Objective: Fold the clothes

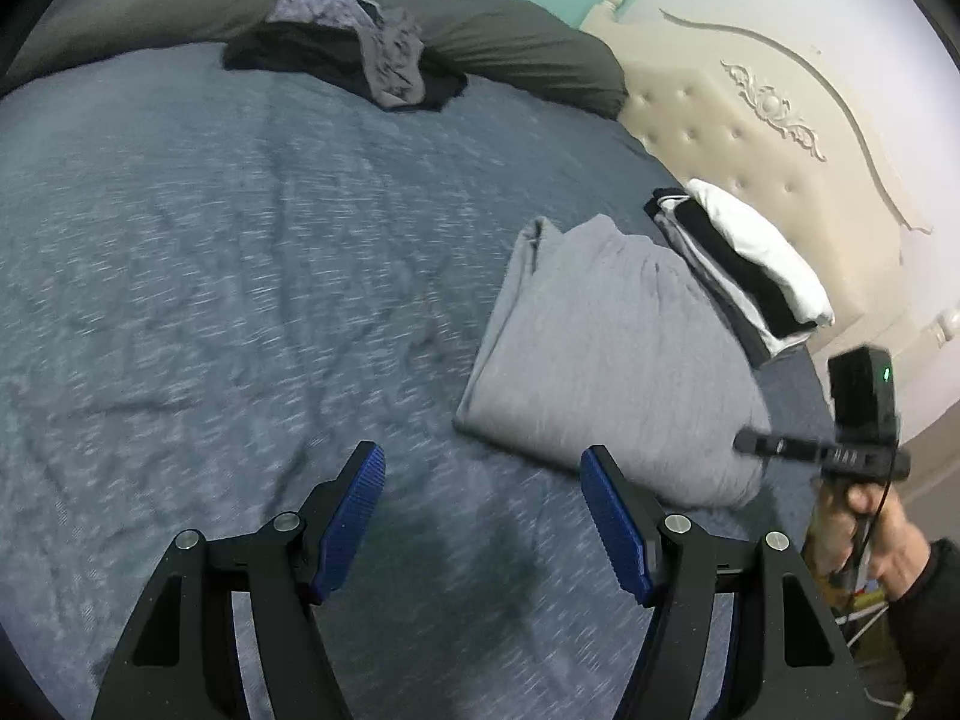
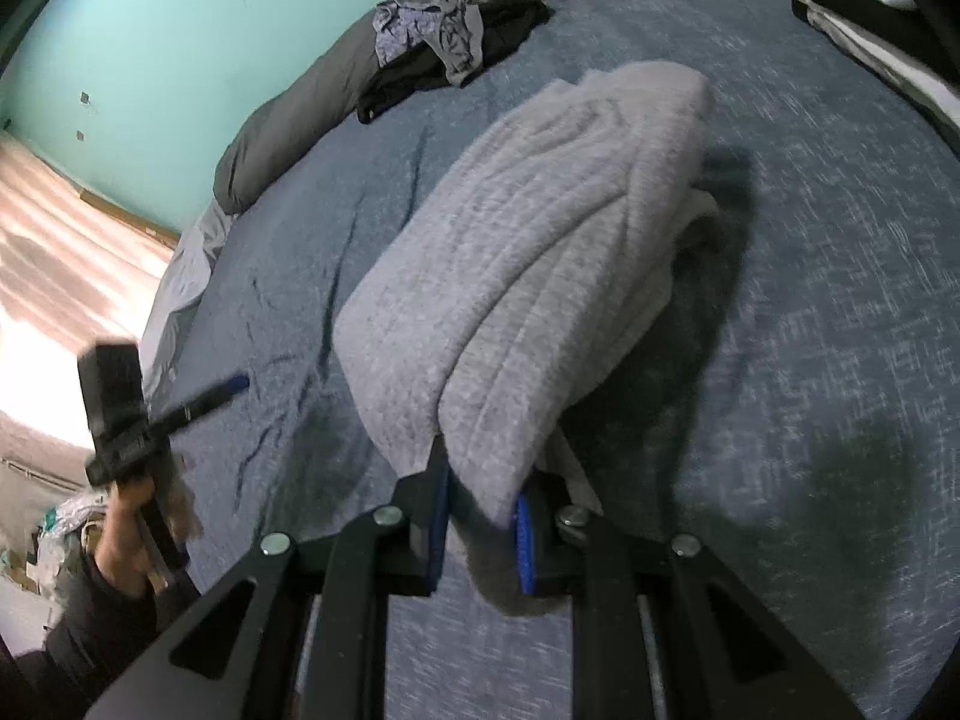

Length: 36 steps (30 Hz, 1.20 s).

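A folded light grey garment (image 1: 606, 354) lies on the blue bedspread (image 1: 240, 240). In the right wrist view my right gripper (image 2: 480, 516) is shut on the near edge of this grey garment (image 2: 528, 252), which is bunched and partly lifted. My left gripper (image 1: 483, 480) is open and empty, just above the bedspread to the left of the garment. The right gripper also shows in the left wrist view (image 1: 774, 444) at the garment's right corner. The left gripper shows in the right wrist view (image 2: 234, 387) at the far left.
A stack of folded black, white and grey clothes (image 1: 744, 264) lies by the cream headboard (image 1: 780, 102). A pile of unfolded purple and black clothes (image 1: 360, 54) rests at the far side against a dark grey duvet roll (image 1: 510, 42). The bed edge and floor (image 2: 60, 252) are at left.
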Available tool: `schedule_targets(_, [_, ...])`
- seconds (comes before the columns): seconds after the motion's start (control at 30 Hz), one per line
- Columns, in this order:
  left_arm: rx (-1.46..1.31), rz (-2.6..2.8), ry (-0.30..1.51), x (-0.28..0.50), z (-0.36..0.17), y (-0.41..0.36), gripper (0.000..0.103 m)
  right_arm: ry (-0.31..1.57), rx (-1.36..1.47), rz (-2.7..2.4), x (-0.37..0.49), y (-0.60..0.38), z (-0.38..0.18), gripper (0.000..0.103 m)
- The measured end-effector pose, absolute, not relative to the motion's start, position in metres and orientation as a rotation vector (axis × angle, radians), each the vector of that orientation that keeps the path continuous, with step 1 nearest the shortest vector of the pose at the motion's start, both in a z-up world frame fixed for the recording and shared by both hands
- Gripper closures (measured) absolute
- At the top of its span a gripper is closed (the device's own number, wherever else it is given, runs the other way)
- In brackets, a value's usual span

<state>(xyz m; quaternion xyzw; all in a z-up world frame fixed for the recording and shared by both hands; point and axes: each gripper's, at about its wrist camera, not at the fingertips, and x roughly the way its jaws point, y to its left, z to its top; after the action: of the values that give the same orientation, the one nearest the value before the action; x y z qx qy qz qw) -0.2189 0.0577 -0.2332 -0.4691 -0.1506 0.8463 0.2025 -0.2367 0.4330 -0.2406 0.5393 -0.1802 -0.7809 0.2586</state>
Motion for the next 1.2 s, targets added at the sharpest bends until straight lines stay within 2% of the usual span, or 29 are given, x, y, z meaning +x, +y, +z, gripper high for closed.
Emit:
schedule_targets(0.07, [-1.334, 2.315, -0.430, -0.237, -0.239, 0.070, 0.032, -0.535, 1.482, -2.084, -0.239, 0.439, -0.247, 0.085])
schedule_targets(0.17, [-1.372, 2.262, -0.437, -0.260, -0.249, 0.087, 0.031, -0.621, 1.491, -2.048, -0.243, 0.449, -0.252, 0.077])
schedule_targets(0.27, [-1.403, 2.226, -0.437, -0.281, -0.257, 0.100, 0.031, -0.702, 1.443, -2.062, -0.249, 0.462, -0.245, 0.063])
schedule_targets(0.33, [-1.420, 2.207, -0.441, -0.294, -0.263, 0.108, 0.031, -0.730, 1.415, -2.079, -0.257, 0.469, -0.239, 0.046])
schedule_targets(0.43, [-1.448, 2.172, -0.468, -0.310, -0.273, 0.117, 0.027, -0.735, 1.432, -2.099, -0.275, 0.474, -0.240, 0.041])
schedule_targets(0.93, [-1.463, 2.052, -0.470, -0.324, -0.317, 0.142, 0.027, -0.765, 1.554, -2.037, -0.345, 0.459, -0.290, 0.033])
schedule_targets(0.97, [-1.457, 2.046, -0.476, -0.323, -0.319, 0.143, 0.029, -0.763, 1.552, -2.030, -0.347, 0.459, -0.292, 0.033])
schedule_targets(1.03, [-1.444, 2.037, -0.484, -0.322, -0.319, 0.144, 0.038, -0.759, 1.537, -2.020, -0.349, 0.457, -0.294, 0.034])
schedule_targets(1.07, [-1.436, 2.032, -0.487, -0.321, -0.319, 0.144, 0.045, -0.759, 1.525, -2.016, -0.350, 0.455, -0.295, 0.035])
schedule_targets(1.13, [-1.424, 2.037, -0.469, -0.319, -0.316, 0.147, 0.052, -0.773, 1.502, -2.014, -0.351, 0.453, -0.295, 0.052])
schedule_targets(1.2, [-1.413, 2.039, -0.470, -0.319, -0.313, 0.147, 0.060, -0.784, 1.481, -2.017, -0.353, 0.450, -0.294, 0.059])
